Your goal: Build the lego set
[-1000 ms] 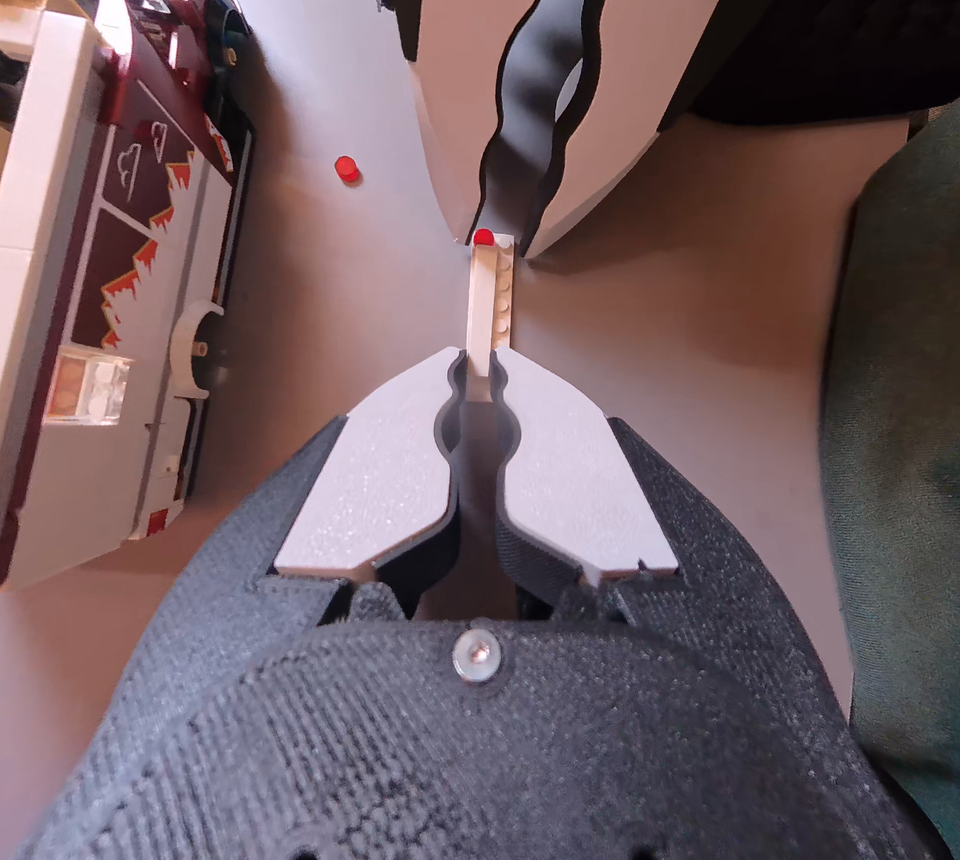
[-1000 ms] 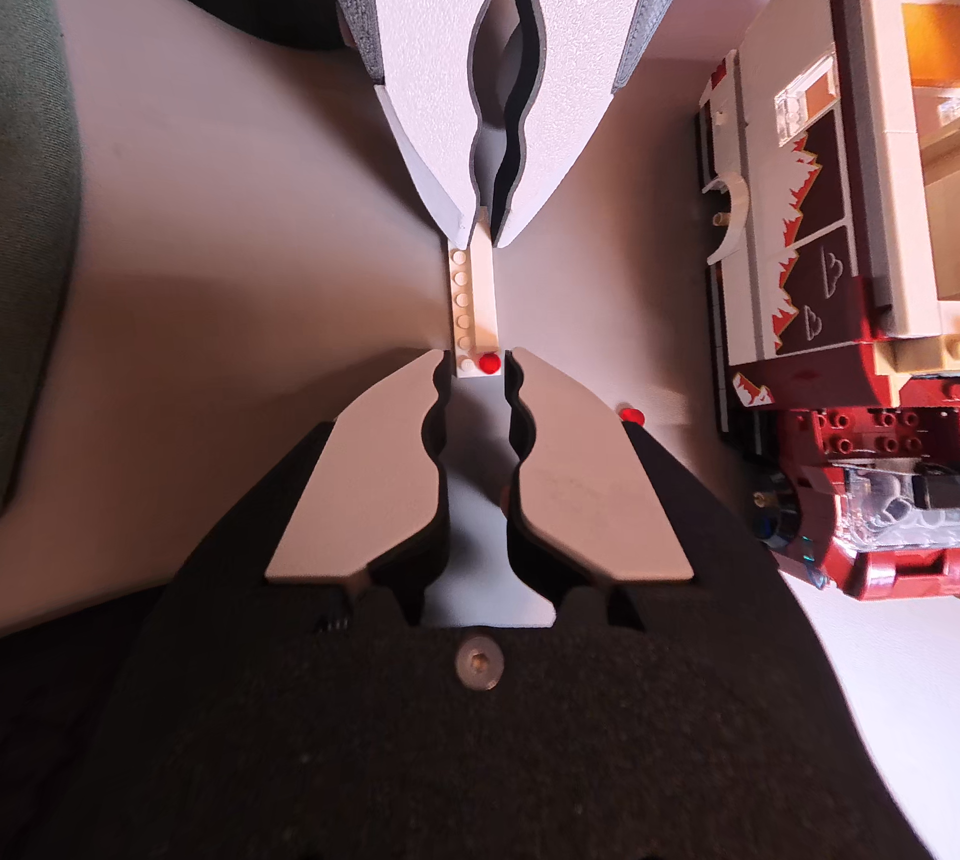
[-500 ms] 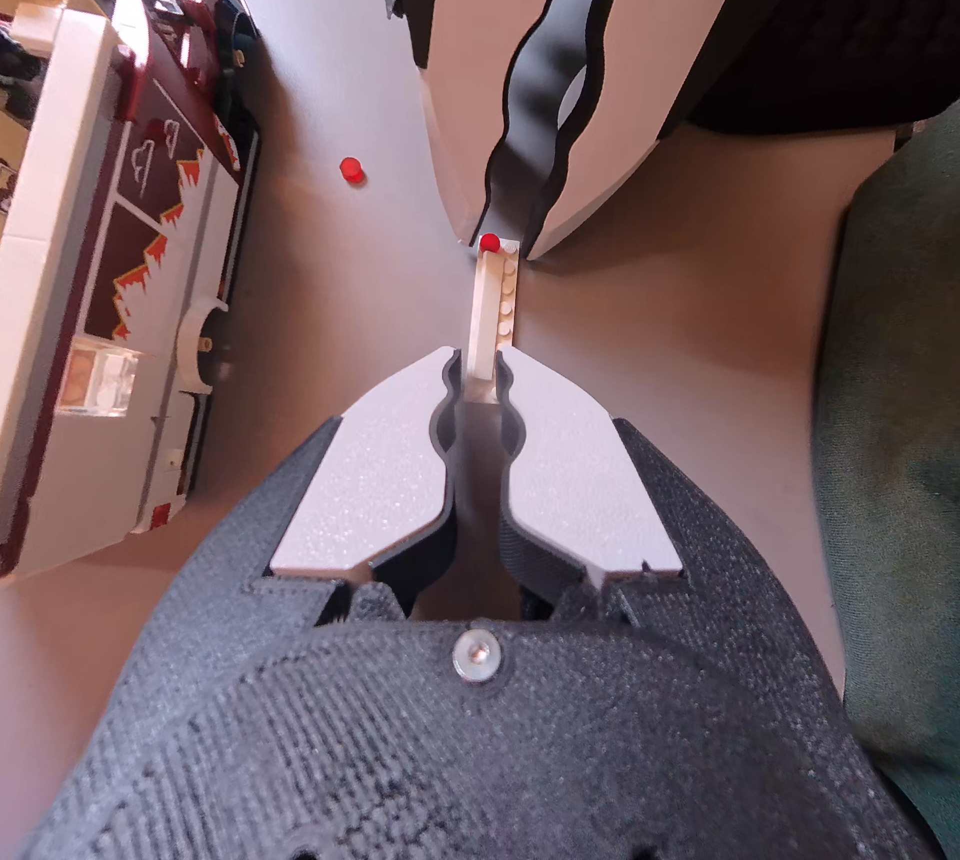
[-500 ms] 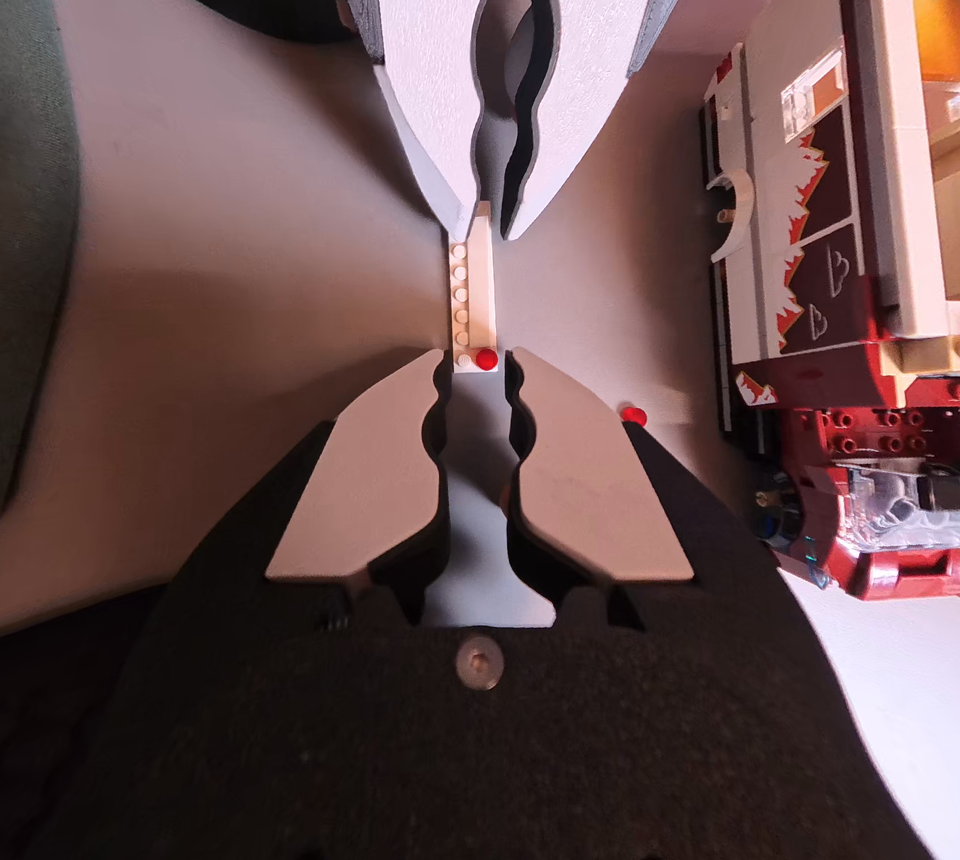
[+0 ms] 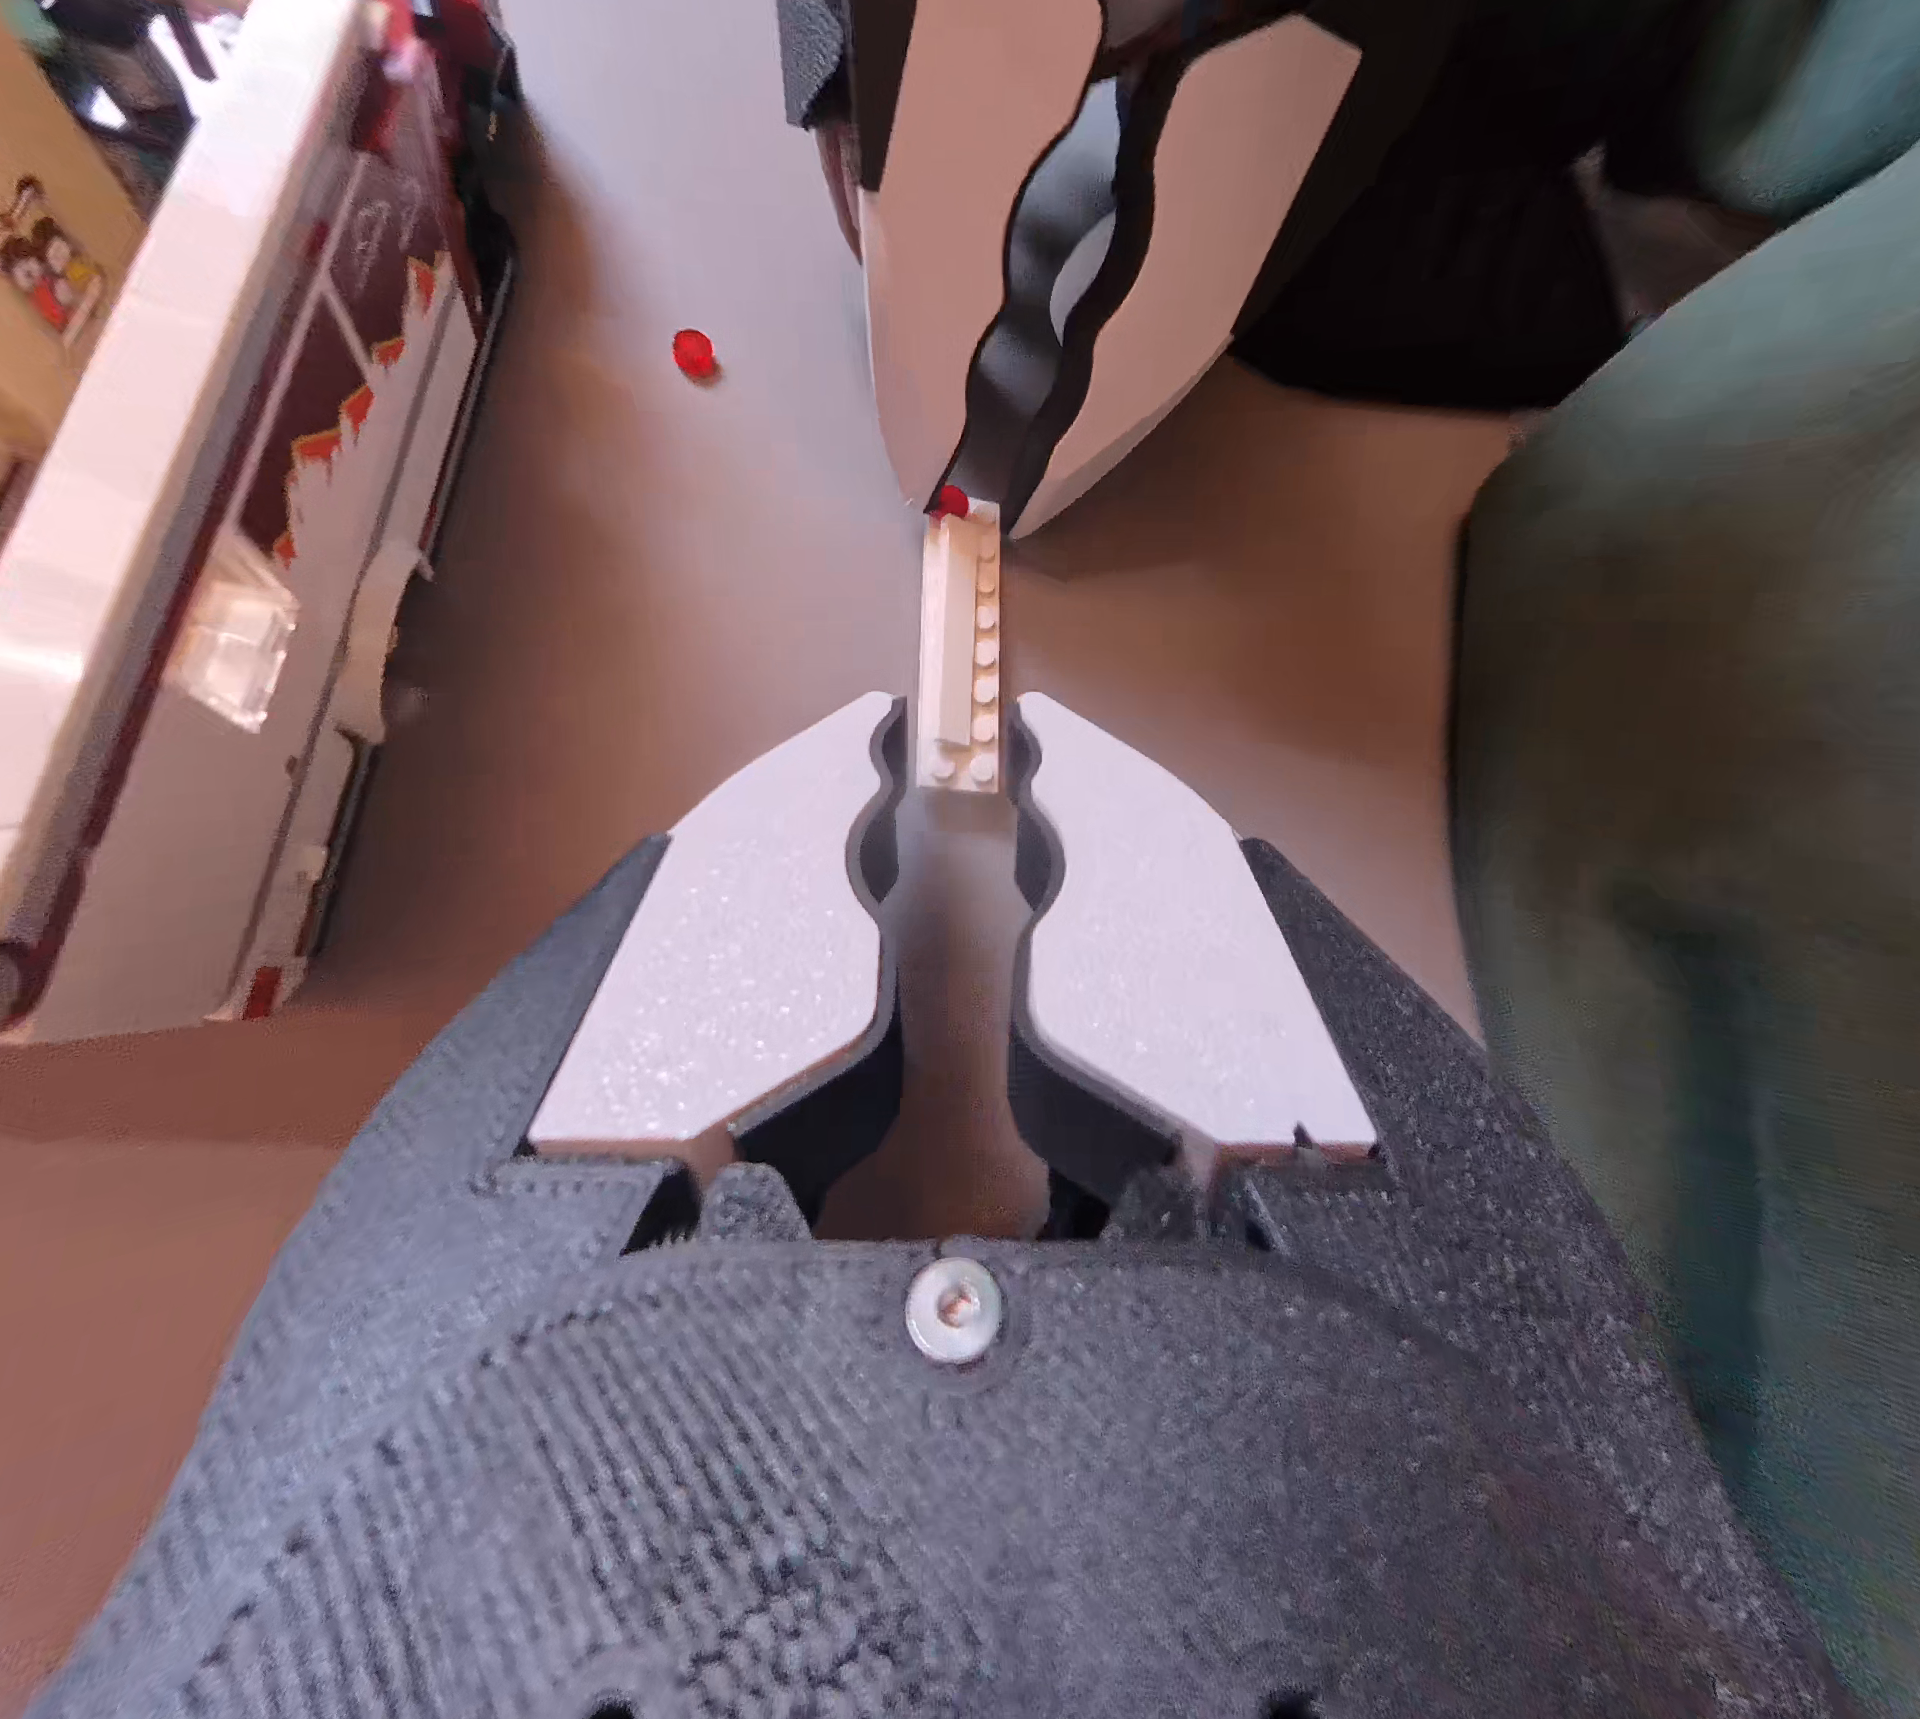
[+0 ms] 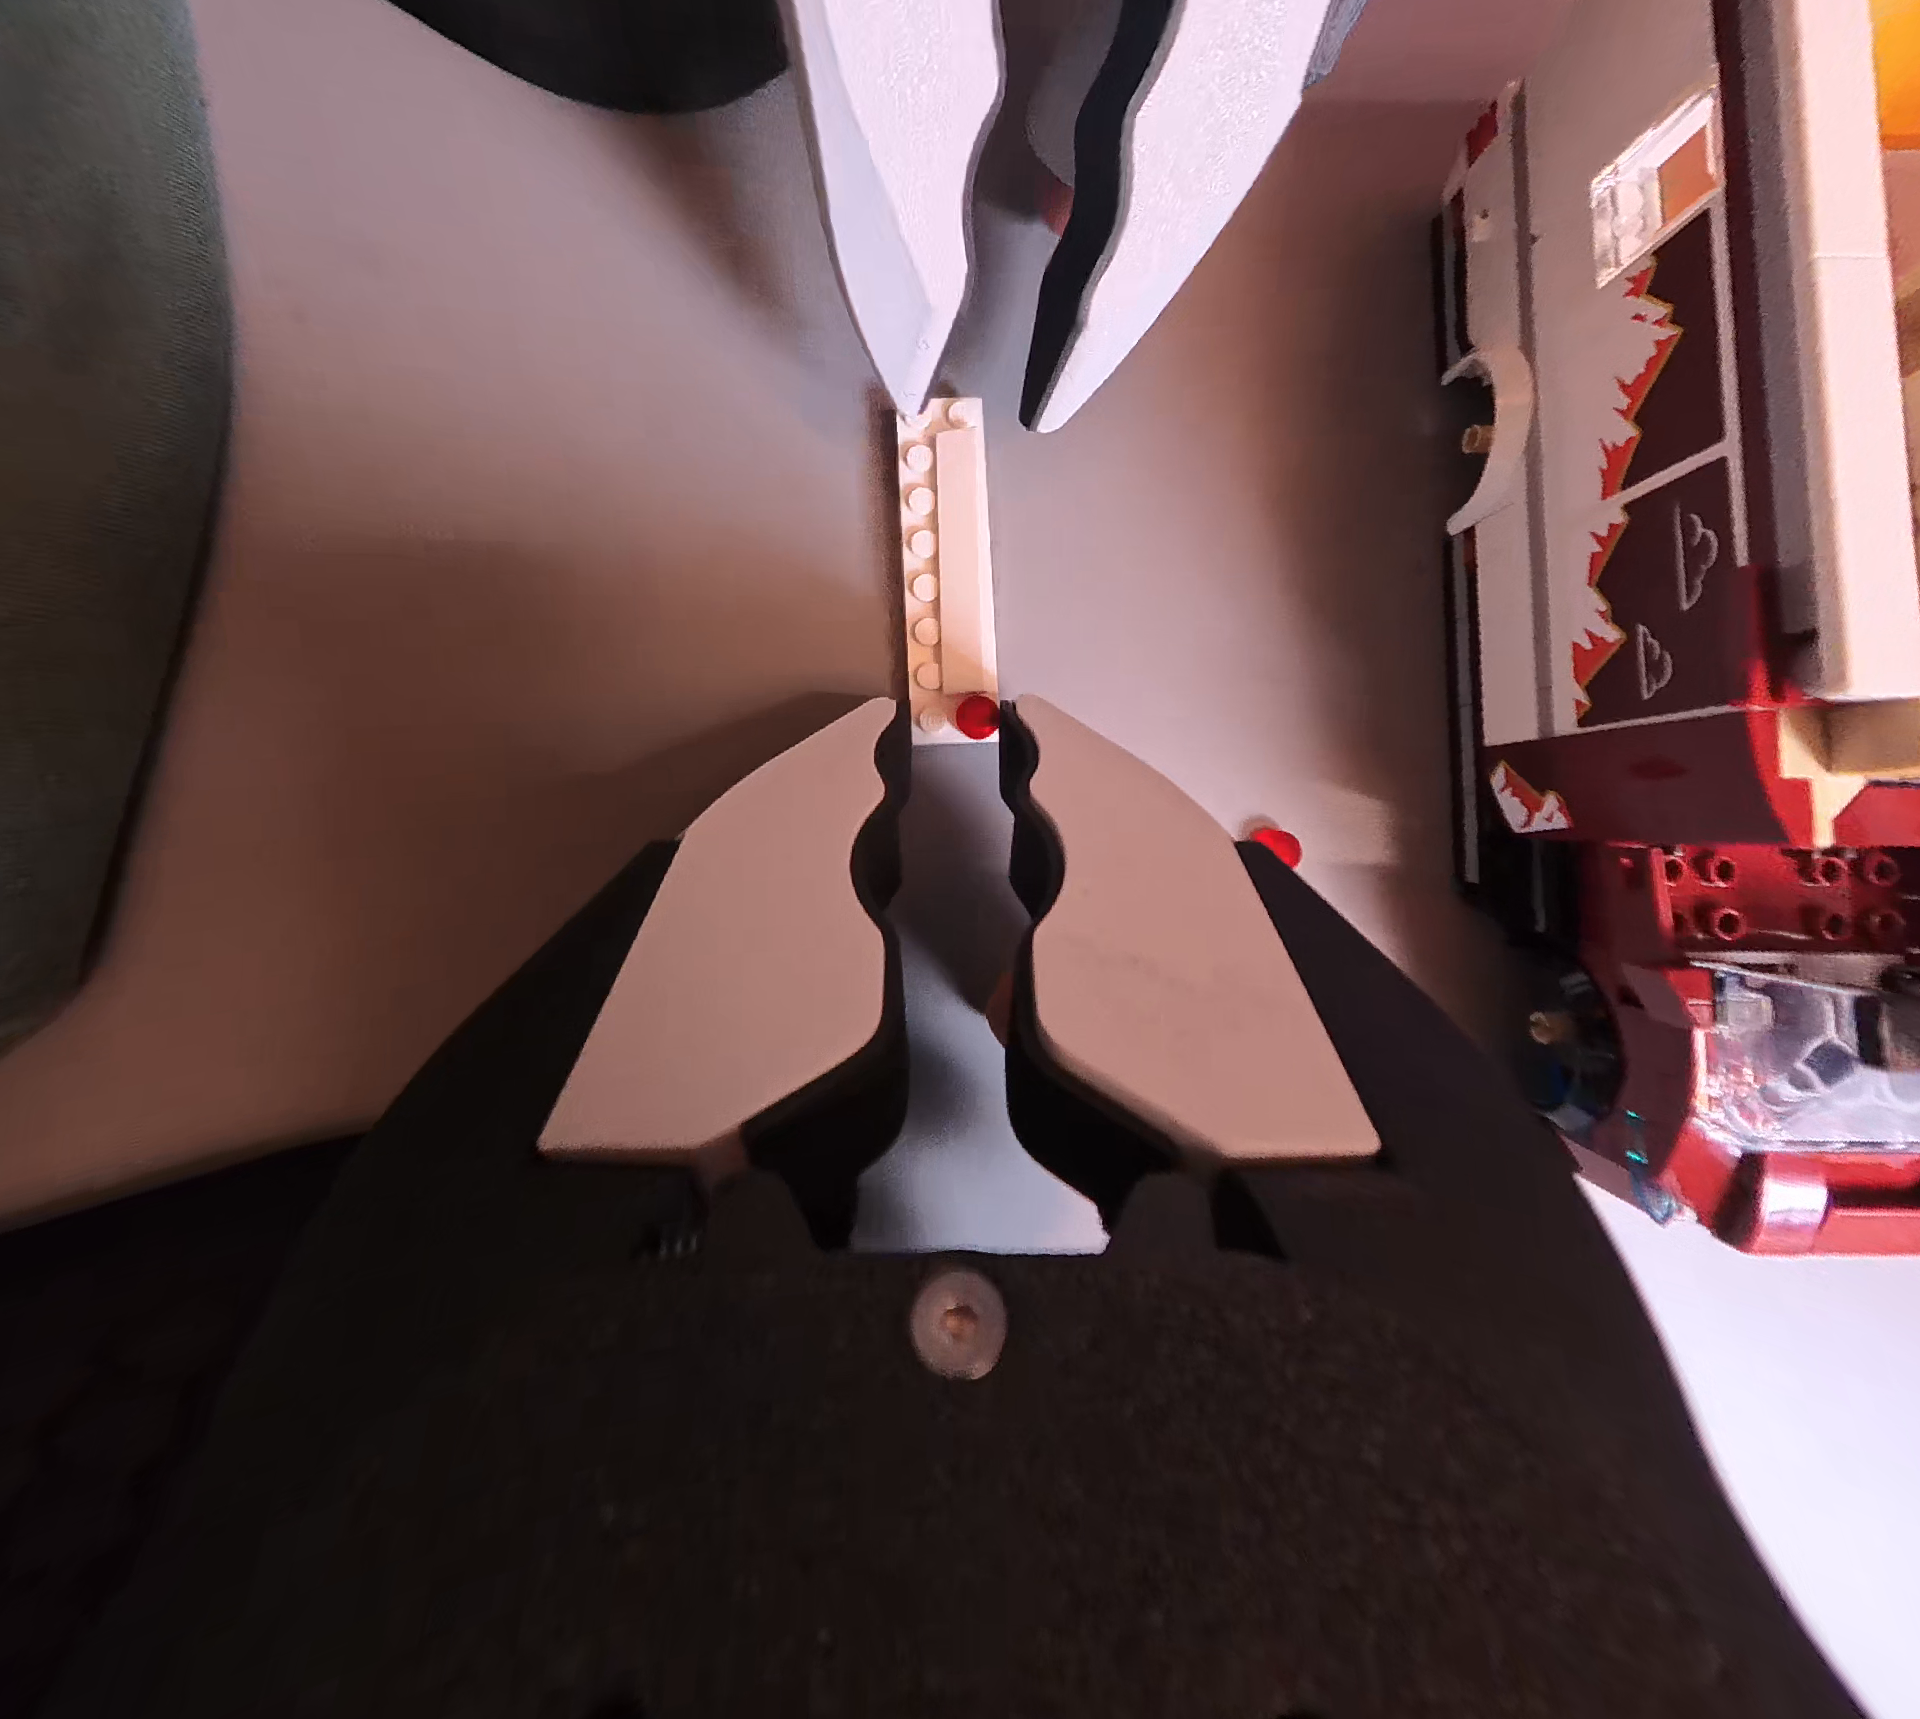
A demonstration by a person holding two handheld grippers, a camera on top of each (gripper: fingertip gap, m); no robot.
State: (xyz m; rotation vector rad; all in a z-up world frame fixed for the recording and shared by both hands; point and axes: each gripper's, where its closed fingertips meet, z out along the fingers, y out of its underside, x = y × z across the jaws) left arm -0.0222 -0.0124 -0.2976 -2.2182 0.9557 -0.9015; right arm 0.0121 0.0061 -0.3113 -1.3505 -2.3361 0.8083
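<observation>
Two cameras, one riding on each gripper, both looking down and forward along their own fingers, very close to the table (image 5: 644, 142), facing each other, both seeing the long white brick plate (image 5: 961, 661) mid-frame and the brick-built van (image 6: 1662, 526) at the frame's side.

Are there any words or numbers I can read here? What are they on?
None can be read.
The brick model bears only printed cloud and flame shapes, no letters.
A small picture sticker is too blurred to read.
The white studded plate shows no legible marks.
</observation>
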